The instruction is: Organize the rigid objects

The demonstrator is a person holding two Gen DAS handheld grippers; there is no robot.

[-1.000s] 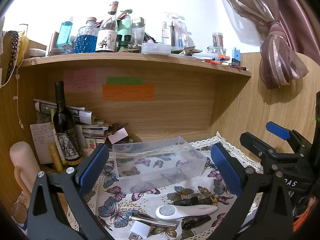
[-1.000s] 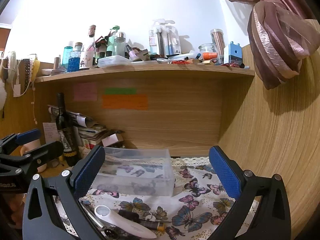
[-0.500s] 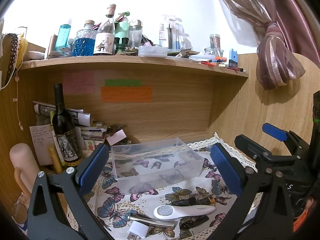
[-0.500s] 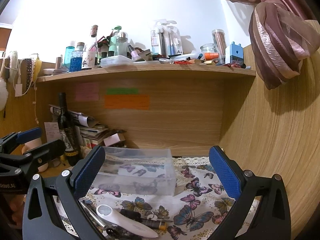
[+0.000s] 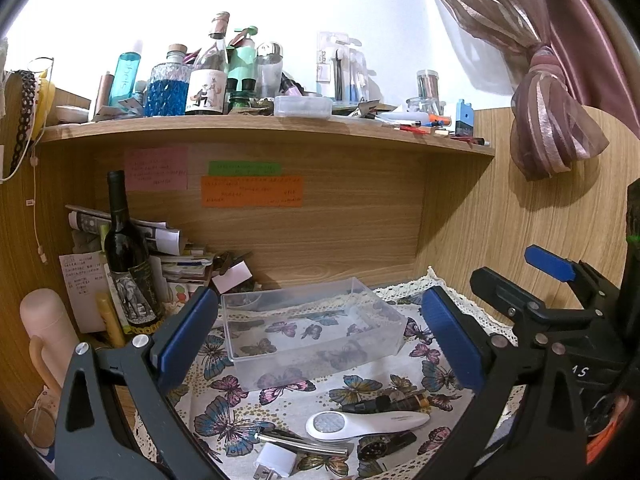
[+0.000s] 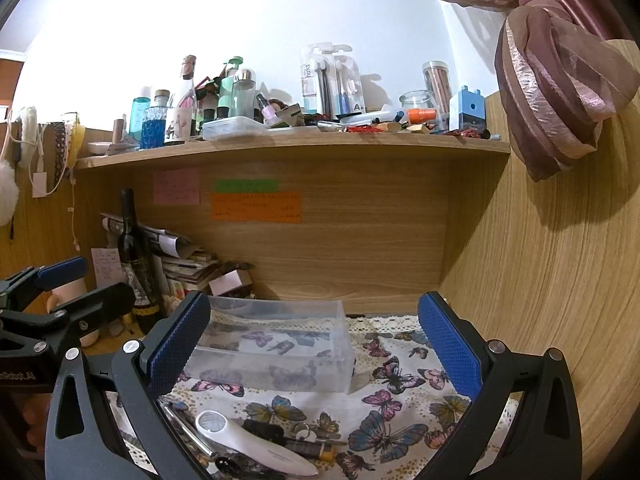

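Note:
A clear plastic box [image 5: 312, 332] stands empty on the butterfly cloth [image 5: 224, 420]; it also shows in the right wrist view [image 6: 272, 352]. In front of it lie a white handheld device [image 5: 364, 424], a dark pen-like tube [image 5: 384, 403], a metal clip [image 5: 304, 442], a white plug [image 5: 276, 462] and a small black part [image 5: 380, 444]. The white device [image 6: 248, 444] and the tube [image 6: 308, 446] show in the right wrist view too. My left gripper [image 5: 320, 344] is open and empty above the cloth. My right gripper [image 6: 316, 348] is open and empty, also seen at the right of the left wrist view [image 5: 536, 280].
A wine bottle [image 5: 128, 264], stacked papers [image 5: 160, 256] and a pink flask [image 5: 44, 332] crowd the back left corner. A wooden shelf [image 5: 260, 128] overhead carries several bottles. Wooden walls close the back and right side [image 6: 540, 280].
Both grippers have drawn back and risen slightly, so the box and the small items sit a little farther off. Nothing was taken hold of.

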